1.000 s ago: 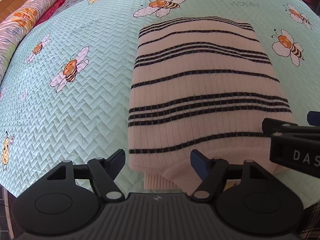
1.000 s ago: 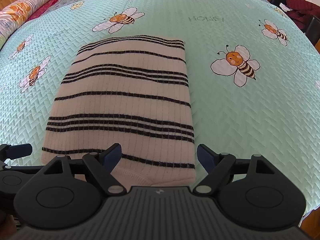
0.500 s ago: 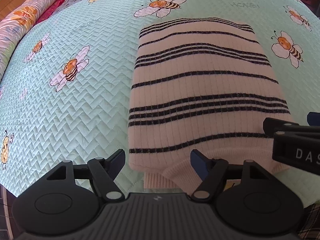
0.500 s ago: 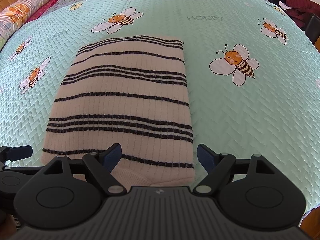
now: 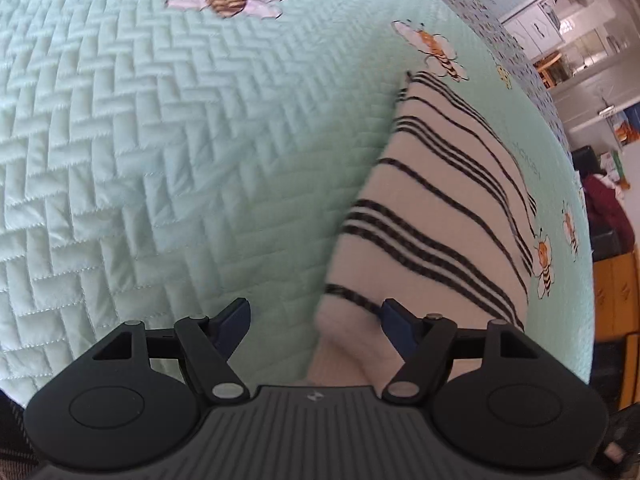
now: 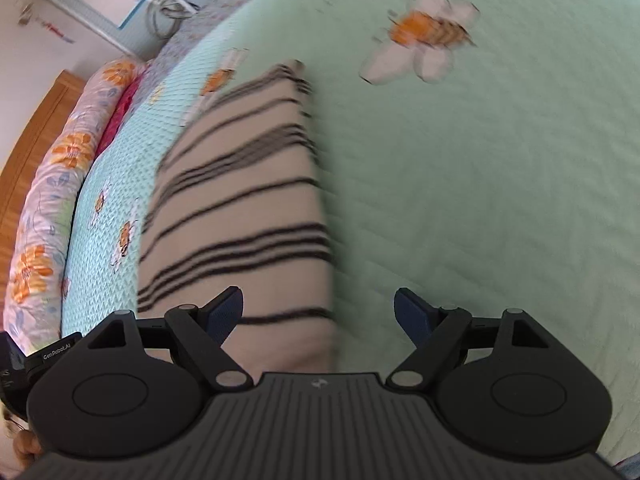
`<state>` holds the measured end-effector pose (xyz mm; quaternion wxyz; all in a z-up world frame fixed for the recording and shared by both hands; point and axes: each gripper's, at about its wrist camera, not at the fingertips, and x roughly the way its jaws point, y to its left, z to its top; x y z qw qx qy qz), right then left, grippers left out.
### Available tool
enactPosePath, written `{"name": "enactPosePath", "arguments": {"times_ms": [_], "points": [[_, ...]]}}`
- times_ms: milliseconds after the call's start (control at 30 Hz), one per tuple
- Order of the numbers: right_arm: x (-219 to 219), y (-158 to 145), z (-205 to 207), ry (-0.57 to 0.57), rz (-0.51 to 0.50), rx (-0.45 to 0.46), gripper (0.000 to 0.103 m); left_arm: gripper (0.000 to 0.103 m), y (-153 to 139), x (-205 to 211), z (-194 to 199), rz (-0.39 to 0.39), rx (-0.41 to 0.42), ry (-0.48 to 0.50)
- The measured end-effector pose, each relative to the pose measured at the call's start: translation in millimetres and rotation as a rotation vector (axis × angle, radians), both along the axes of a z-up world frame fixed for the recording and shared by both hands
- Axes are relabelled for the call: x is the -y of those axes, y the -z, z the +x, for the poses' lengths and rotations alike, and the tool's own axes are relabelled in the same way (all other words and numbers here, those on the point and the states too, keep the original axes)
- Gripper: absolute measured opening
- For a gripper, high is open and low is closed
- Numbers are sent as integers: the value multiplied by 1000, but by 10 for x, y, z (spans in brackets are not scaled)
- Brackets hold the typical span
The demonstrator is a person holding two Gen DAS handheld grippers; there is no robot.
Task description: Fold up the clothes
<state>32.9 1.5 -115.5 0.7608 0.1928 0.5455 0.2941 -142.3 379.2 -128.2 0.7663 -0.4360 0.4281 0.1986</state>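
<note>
Folded sweater (image 5: pixel 436 216) lies flat on bee quilt (image 5: pixel 160 140), long axis running away from both grippers (cream knit, black stripes). Left gripper (image 5: pixel 316 326) & right gripper (image 6: pixel 318 314): jaws wide, grasping nothing.

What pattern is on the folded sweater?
Cream with thin black stripes; sharpest in the left wrist view.

The bed (image 5: pixel 160 140) wears a mint quilted bedspread (image 6: pixel 500 200) printed with bees; a folded striped sweater (image 5: pixel 432 216) lies flat on it; a floral bolster (image 6: pixel 52 184) lines one edge.
</note>
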Motion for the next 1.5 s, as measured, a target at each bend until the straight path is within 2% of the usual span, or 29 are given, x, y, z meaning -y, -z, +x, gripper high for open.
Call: {"name": "enactPosePath", "arguments": {"times_ms": [133,233,300,400,433,500,533,600,700,733,767,800,833,900,967,1000,1067,1167,1300,1433,1500], "points": [[123,143,3,-3,113,-53,83,75,17,-76,51,-25,49,-15],[93,221,17,-74,230,-132,83,77,59,-113,87,-65,84,-13],[20,327,10,-94,270,-181,83,79,116,-106,134,-99,112,9],[-90,390,33,-105,303,-183,83,91,195,-66,236,-155,166,61],[-131,399,60,-111,314,-185,83,93,219,-45,278,-174,188,84],[-217,411,108,-128,332,-187,83,93,340,14,420,-281,232,152],[-268,409,128,-140,336,-183,83,94,396,57,480,-303,240,168],[-325,419,190,-160,345,-174,83,103,413,134,546,-284,264,186],[-410,424,202,-172,362,-162,83,102,421,176,616,-273,282,190],[-434,424,207,-177,368,-157,83,94,428,176,611,-266,282,180],[-440,425,211,-180,375,-150,82,74,435,176,605,-260,282,169],[-439,427,207,-181,378,-143,78,62,446,165,609,-253,269,156],[-423,444,211,-177,373,-142,73,37,462,158,603,-252,251,143],[-387,484,221,-166,362,-143,47,34,495,151,576,-282,247,118],[-344,524,232,-150,362,-152,31,30,439,189,606,-266,237,116],[-317,544,239,-138,370,-162,28,28,379,221,643,-238,230,127],[-318,515,222,-127,368,-156,26,25,205,309,710,-168,228,158],[-332,415,238,-122,435,-155,24,24,-47,381,789,-106,264,192],[-324,202,359,-103,543,-139,23,23,-404,415,815,-56,322,205],[-286,-95,451,-67,630,-89,23,23,-764,379,669,-41,398,202],[-171,-228,473,-38,684,-75,23,23,-983,481,664,-25,439,234]]}}
